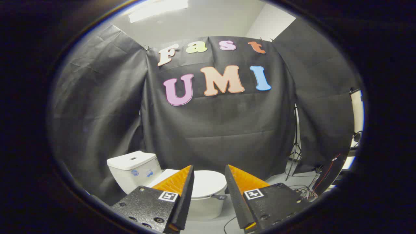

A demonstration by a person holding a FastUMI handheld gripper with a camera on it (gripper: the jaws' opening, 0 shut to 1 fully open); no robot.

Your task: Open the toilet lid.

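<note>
Claw: the claw (209,170) stands open, its two fingers parted with a clear gap between them; it holds nothing and touches nothing.

Claw position: it hovers above and short of the toilet, and the closed lid shows through the gap between the fingers and just beyond their tips.

Toilet lid: the lid (208,183) lies flat and shut on the bowl (204,208), a white rounded oval, with its front rim facing the claw.

Tab: a small dark tab (218,197) sticks out at the lid's front edge on the right; what it is made of I cannot tell.

Handling, as a judgement: the lid looks like hard moulded plastic, so stiff, light to moderate in weight, smooth and likely slippery under the fingers. It should swing up on a hinge at the back, near the tank, so it wants lifting in an arc, not a straight pull.

Where to take hold: the front rim, farthest from the hinge, or the tab if it is meant as a handle. Hooking one finger under the lip may serve better than a pinch.

Risk: a slick edge could slide off the finger and the lid drop back.

Tank: the white tank (133,170) stands behind the bowl to the left, its top cover on.

Floor: pale floor (279,178) runs beyond, with loose cables (302,191) off to the right.
</note>
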